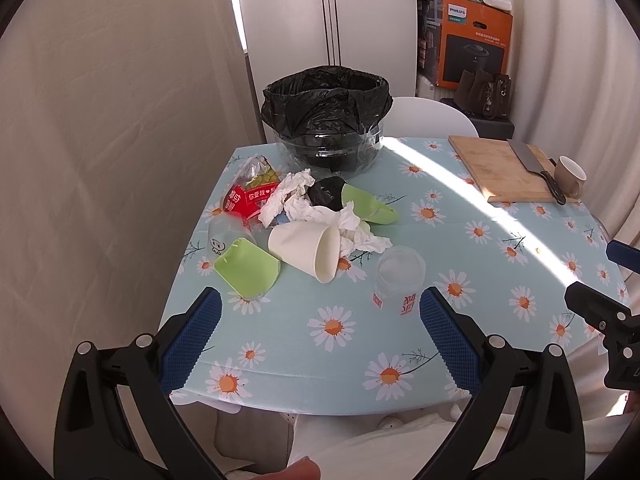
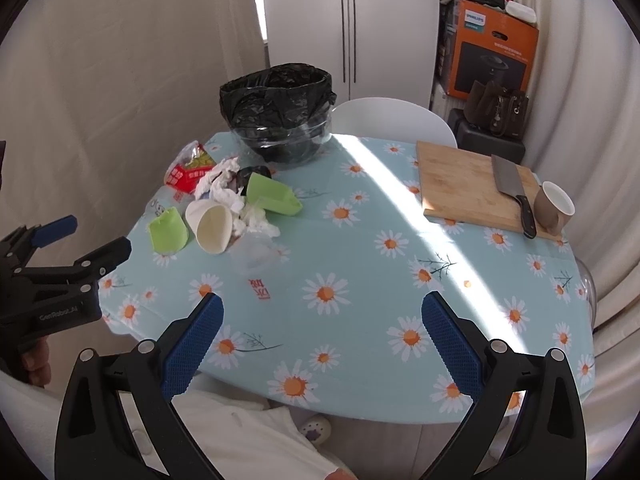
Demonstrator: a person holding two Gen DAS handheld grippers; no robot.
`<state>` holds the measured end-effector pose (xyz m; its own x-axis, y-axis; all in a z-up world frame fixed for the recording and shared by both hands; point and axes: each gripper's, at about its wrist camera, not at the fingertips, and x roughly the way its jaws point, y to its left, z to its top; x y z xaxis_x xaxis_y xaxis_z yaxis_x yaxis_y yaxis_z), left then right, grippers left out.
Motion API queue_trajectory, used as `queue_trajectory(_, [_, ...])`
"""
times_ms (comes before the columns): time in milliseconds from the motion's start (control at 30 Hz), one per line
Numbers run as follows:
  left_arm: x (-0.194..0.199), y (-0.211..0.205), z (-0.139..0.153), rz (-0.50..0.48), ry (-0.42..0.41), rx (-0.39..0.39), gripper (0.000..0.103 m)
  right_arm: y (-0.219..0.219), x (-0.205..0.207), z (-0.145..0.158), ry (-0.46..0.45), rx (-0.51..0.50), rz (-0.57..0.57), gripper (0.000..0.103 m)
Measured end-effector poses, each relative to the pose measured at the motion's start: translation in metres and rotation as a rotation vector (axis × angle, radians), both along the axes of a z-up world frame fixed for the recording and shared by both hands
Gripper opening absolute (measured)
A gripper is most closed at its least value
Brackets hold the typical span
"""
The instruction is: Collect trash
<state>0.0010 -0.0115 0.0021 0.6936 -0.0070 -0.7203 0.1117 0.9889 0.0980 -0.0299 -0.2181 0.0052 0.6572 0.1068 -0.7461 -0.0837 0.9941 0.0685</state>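
left gripper (image 1: pixel 320 312) hangs over the near table edge, fingers wide apart and empty. the trash pile sits far left on the daisy tablecloth (image 1: pixel 400 328): green cup (image 1: pixel 246 270), white paper cup (image 1: pixel 306 250), crumpled tissues (image 1: pixel 296 192), red wrapper (image 1: pixel 246 198). black-lined bin (image 1: pixel 326 116) behind it. right gripper (image 2: pixel 322 314) likewise spread, empty. cutting board (image 2: pixel 468 186) far right.

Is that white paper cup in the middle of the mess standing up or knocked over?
Knocked over. The white paper cup lies on its side on the table, its open mouth turned toward the cameras.
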Motion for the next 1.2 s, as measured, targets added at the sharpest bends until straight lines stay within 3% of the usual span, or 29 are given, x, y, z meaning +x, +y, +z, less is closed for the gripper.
queue_trajectory(700, [-0.004, 0.003, -0.003, 0.012, 0.011, -0.005, 0.097, 0.003, 0.001, -0.001, 0.008, -0.004, 0.026, 0.095])
queue_trajectory(1200, [0.011, 0.025, 0.004, 0.048, 0.072, -0.026, 0.097, 0.014, 0.012, -0.007, 0.067, 0.023, 0.059, 0.095])
